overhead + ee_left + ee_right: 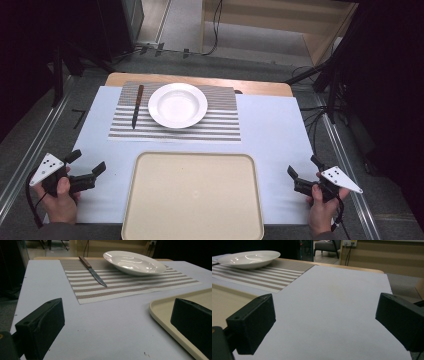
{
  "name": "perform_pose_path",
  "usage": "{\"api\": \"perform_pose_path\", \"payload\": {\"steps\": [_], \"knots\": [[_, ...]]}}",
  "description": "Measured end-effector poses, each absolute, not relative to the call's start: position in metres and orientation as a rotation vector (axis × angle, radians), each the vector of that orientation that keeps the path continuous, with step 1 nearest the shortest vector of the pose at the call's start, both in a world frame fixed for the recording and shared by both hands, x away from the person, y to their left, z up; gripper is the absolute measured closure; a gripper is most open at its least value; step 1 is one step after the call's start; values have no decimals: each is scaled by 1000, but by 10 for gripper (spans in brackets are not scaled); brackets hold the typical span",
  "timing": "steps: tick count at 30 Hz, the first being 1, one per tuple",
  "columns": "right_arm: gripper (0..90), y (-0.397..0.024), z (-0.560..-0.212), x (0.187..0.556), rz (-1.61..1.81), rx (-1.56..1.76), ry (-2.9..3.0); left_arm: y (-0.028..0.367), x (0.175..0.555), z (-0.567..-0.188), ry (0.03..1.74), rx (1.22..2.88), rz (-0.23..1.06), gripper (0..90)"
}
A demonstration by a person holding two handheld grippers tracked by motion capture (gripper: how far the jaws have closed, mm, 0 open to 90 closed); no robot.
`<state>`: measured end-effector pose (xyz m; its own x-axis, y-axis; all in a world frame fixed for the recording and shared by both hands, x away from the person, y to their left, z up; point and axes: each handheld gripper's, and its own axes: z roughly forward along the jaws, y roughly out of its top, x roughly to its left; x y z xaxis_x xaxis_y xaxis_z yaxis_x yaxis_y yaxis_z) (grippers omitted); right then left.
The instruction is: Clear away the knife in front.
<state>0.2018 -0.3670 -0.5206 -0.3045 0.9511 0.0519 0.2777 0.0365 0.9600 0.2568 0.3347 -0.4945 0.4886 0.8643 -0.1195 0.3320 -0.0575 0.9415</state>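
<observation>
A white deep plate [177,105] [133,262] [249,258] sits on a striped placemat [220,122] [130,286] [269,275] at the far middle of the table. A knife with a brown handle [137,106] [93,271] lies on the mat left of the plate, blade toward me. A beige tray [192,197] [165,312] rests empty near the front edge. My left gripper [86,164] [117,325] is held left of the tray, open, with nothing between its jaws. My right gripper [304,167] [324,322] is held right of the tray, also open and holding nothing.
A white sheet [270,145] covers the wooden table [260,87]. Beyond the far edge lie floor cables [215,30] and dark stands [332,80]. Metal rails [30,145] run along both sides of the table.
</observation>
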Motion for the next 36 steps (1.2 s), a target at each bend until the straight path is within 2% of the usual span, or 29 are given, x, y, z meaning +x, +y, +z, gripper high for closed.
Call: {"api": "perform_pose_path", "payload": {"steps": [14,20,36], "knots": [[15,-366,-521,202,1282,1262,1659,334,257,-495,1045,1638,594,0],[15,-365,-521,202,1281,1259,1665,326,254,-489,1028,1693,666,0],[15,-366,-521,202,1291,1260,1653,308,272,-450,1059,1682,587,0]]}}
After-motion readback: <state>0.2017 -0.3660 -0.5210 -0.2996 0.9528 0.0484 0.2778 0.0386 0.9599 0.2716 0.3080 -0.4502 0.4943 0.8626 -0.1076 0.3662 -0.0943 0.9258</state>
